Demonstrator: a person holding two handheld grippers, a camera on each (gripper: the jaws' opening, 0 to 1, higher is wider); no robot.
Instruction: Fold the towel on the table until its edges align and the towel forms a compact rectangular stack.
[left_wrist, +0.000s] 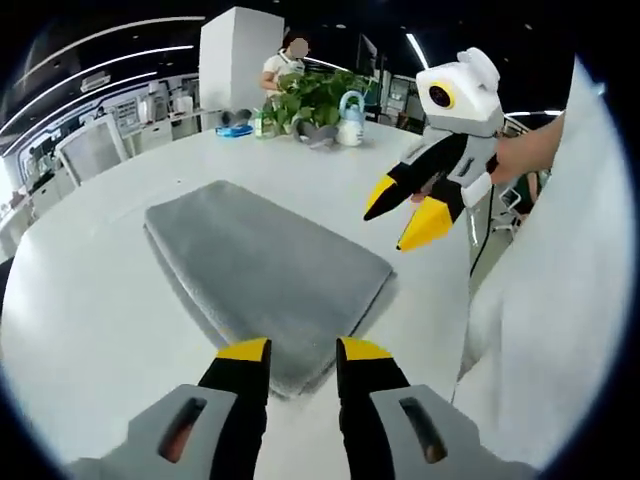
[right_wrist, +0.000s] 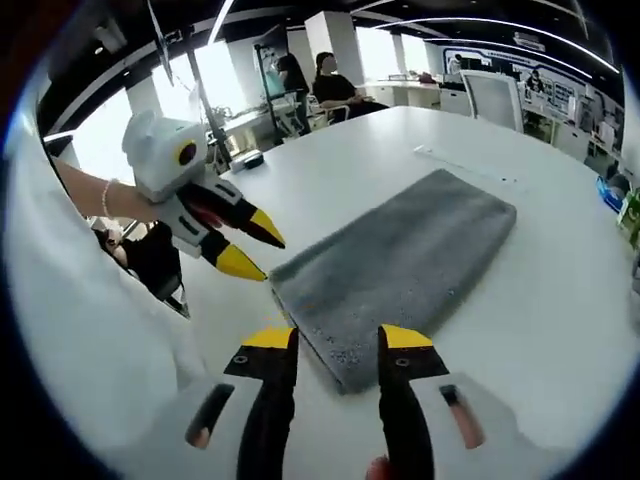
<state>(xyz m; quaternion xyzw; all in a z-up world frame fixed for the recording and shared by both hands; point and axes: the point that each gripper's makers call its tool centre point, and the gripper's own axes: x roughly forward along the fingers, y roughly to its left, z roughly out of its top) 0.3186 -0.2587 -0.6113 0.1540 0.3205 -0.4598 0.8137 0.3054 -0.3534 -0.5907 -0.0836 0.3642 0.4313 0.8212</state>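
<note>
A grey towel (left_wrist: 265, 270) lies folded into a flat rectangle on the white table (left_wrist: 90, 310). My left gripper (left_wrist: 305, 350) hovers open above the towel's near corner, nothing between its jaws. My right gripper (left_wrist: 402, 212) hangs in the air to the right of the towel, open and empty. In the right gripper view the same towel (right_wrist: 400, 265) stretches away from my right gripper (right_wrist: 337, 340), whose open jaws stand over its near short edge. There the left gripper (right_wrist: 254, 246) floats just left of the towel's corner, open, held by a hand.
Potted plants (left_wrist: 315, 95), a pale blue kettle (left_wrist: 350, 120) and a blue item (left_wrist: 235, 130) stand at the table's far edge, with a person behind them. A white sleeve (left_wrist: 560, 300) borders the right side. A thin white strip (right_wrist: 465, 165) lies beyond the towel.
</note>
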